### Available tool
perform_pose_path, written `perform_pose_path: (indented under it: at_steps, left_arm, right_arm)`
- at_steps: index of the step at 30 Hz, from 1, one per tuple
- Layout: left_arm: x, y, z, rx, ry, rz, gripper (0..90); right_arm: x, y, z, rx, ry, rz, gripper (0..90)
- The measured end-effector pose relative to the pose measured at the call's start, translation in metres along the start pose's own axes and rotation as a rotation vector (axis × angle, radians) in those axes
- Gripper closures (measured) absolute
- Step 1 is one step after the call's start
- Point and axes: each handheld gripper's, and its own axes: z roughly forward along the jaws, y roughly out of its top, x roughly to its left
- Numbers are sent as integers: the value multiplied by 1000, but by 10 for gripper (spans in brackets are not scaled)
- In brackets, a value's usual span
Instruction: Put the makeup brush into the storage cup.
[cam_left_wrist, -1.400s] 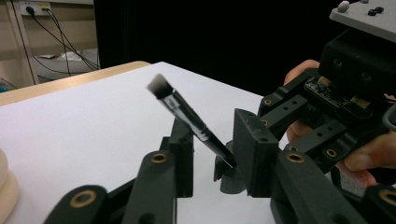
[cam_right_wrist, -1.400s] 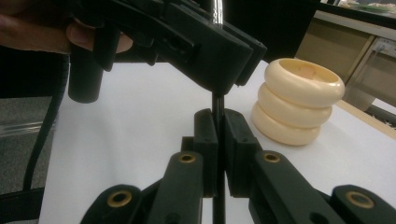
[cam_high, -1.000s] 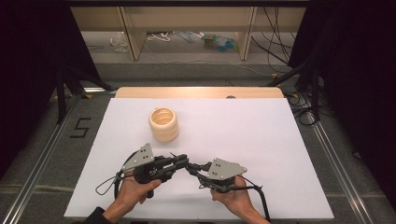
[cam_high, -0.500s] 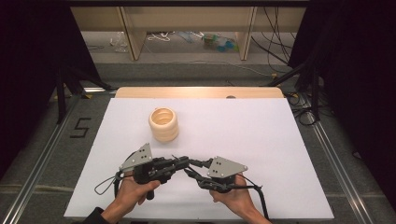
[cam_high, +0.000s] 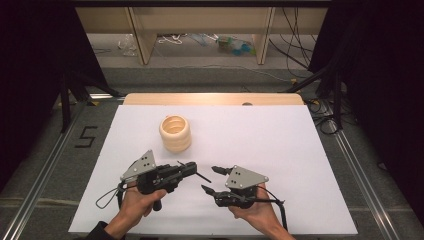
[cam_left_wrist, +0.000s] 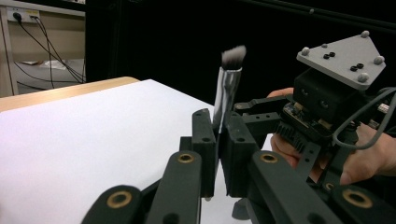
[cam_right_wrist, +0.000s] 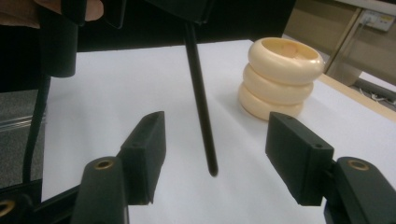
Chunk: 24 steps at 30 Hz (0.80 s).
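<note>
Nearest, the left gripper (cam_left_wrist: 217, 140) is clamped tight on a makeup brush (cam_left_wrist: 227, 88), bristles up in its own view and the thin black handle (cam_right_wrist: 200, 100) running out past the jaws. Right gripper (cam_high: 211, 179) sits just beside it, jaws wide and just been opening, nothing pressed between them; the handle's tip hangs in the gap between the two pads, touching neither. Long axis of the brush runs roughly across the table, left hand to right, so the left gripper has sole hold. Further off, a cream stacked-ring holder (cam_high: 175, 133) stands upright on the white sheet (cam_high: 280, 145), well apart from both hands. Beyond: the wooden table edge (cam_high: 210, 98), then grey floor with cables.
</note>
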Motion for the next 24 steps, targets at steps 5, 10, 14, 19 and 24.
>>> perform_pose_path:
  at_steps: [5,10,14,19,24]
  left_arm:
    - [0,0,-1,6,32,-1,849]
    - [3,2,-3,10,54,34,849]
    - [6,3,-5,6,74,41,849]
    - [8,3,-6,5,100,42,849]
    - [12,5,-10,-1,112,56,849]
  right_arm:
    - [-5,-1,-5,20,-27,29,304]
    - [-13,-2,-12,54,-65,50,268]
    - [-21,-4,-21,47,-93,73,266]
    - [-29,-9,-31,72,-156,63,259]
    - [-34,-14,-40,83,-169,85,253]
